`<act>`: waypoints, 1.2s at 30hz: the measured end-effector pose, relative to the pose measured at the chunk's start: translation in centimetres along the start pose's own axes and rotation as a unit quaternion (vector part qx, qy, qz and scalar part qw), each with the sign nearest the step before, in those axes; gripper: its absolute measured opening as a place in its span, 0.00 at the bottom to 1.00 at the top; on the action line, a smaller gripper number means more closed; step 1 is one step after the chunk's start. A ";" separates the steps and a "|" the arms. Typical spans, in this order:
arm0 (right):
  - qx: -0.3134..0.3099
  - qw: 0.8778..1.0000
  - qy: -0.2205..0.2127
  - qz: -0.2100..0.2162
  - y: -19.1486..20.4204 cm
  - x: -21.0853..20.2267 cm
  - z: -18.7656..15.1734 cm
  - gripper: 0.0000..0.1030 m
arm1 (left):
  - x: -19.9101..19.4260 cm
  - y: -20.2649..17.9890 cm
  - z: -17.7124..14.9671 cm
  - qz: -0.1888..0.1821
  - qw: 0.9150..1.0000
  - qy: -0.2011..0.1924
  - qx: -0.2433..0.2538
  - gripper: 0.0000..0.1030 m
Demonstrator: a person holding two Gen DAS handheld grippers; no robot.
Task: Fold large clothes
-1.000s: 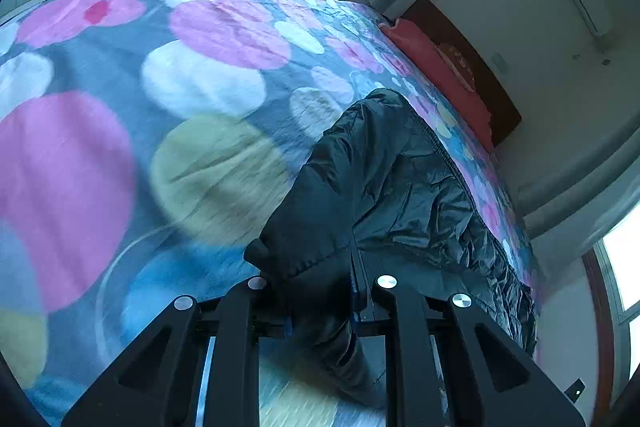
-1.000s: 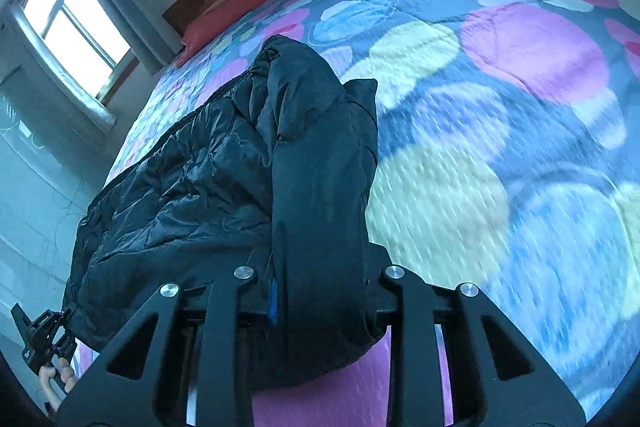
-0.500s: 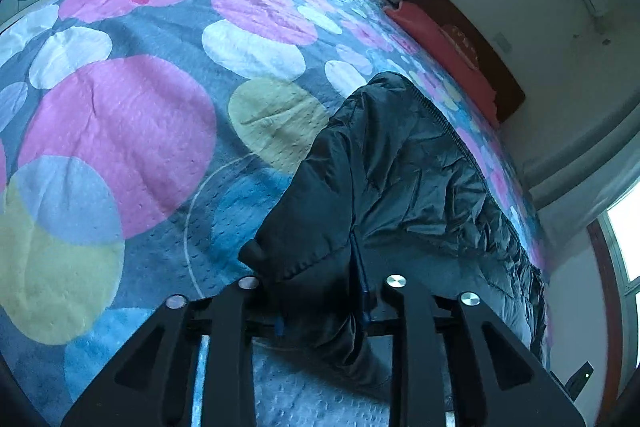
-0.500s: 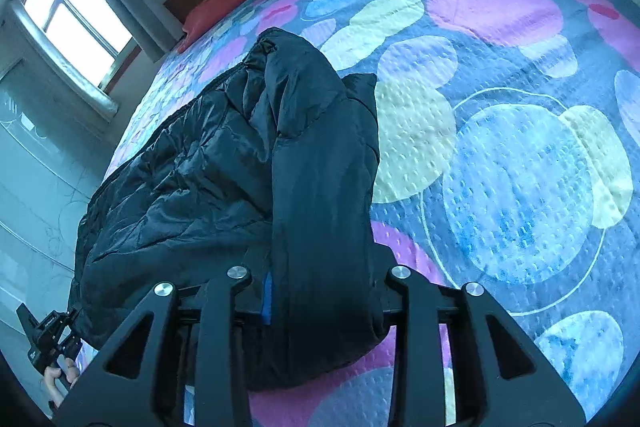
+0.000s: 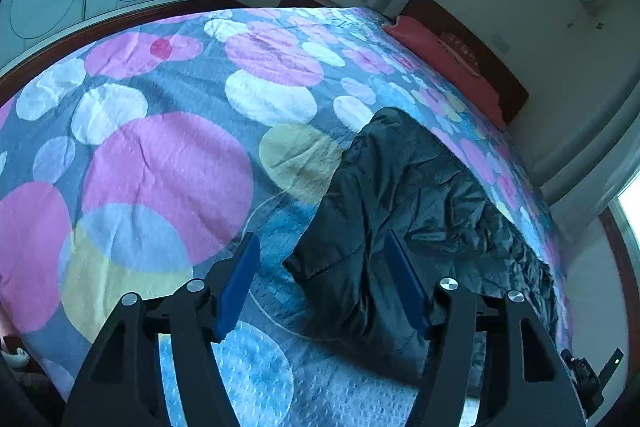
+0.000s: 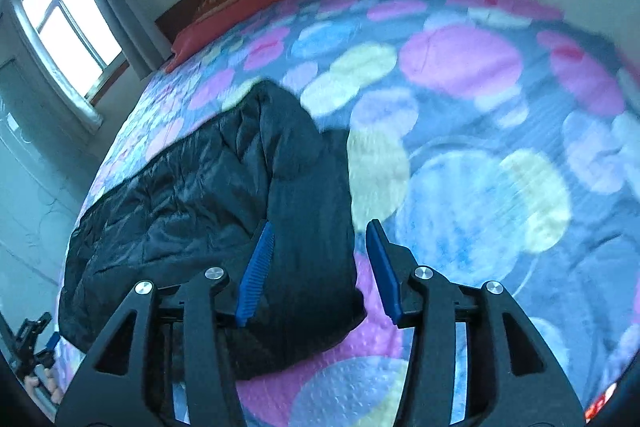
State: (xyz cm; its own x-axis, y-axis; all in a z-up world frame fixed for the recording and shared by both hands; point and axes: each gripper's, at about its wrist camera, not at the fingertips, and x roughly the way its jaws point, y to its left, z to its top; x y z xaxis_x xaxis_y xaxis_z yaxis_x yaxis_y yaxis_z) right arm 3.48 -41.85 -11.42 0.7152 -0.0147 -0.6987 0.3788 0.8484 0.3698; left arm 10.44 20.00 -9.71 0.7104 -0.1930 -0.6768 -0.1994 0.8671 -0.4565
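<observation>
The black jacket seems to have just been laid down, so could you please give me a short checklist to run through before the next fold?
1. Left gripper clear of the black jacket: ok, jaws opening, pads not pressing on the fabric.
2. Right gripper clear: ok, jaws opening, fabric lies loose between them.
3. Jacket resting on the bedspread: ok.
4. Folded side lying flat over the body: ok, though puffy.
5. Bedspread beside the jacket free for the next fold: ok.
6. Hem end aligned: cannot tell, partly hidden.
</observation>
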 end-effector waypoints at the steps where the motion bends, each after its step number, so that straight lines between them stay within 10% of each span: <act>1: -0.004 1.000 -0.007 0.002 0.4 -0.5 0.2 0.47 | -0.1 -0.1 0.1 0.001 1.000 0.000 0.002 0.64; 22: -0.185 0.978 0.053 0.087 21.3 8.1 -2.0 0.36 | 4.6 -2.4 3.1 0.011 0.998 0.040 0.051 0.66; 36: -0.219 0.972 0.073 0.034 23.5 13.8 -4.9 0.37 | 9.2 -3.7 5.6 -0.006 0.993 0.085 0.079 0.66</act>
State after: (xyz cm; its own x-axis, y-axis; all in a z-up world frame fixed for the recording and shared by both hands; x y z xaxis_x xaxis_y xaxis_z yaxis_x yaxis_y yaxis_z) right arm 19.35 -19.53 -15.37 0.6265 0.0981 -0.7732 0.0241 0.9891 0.1450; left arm 21.51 17.54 -11.05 0.5856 -0.2666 -0.7655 -0.0745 0.9227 -0.3783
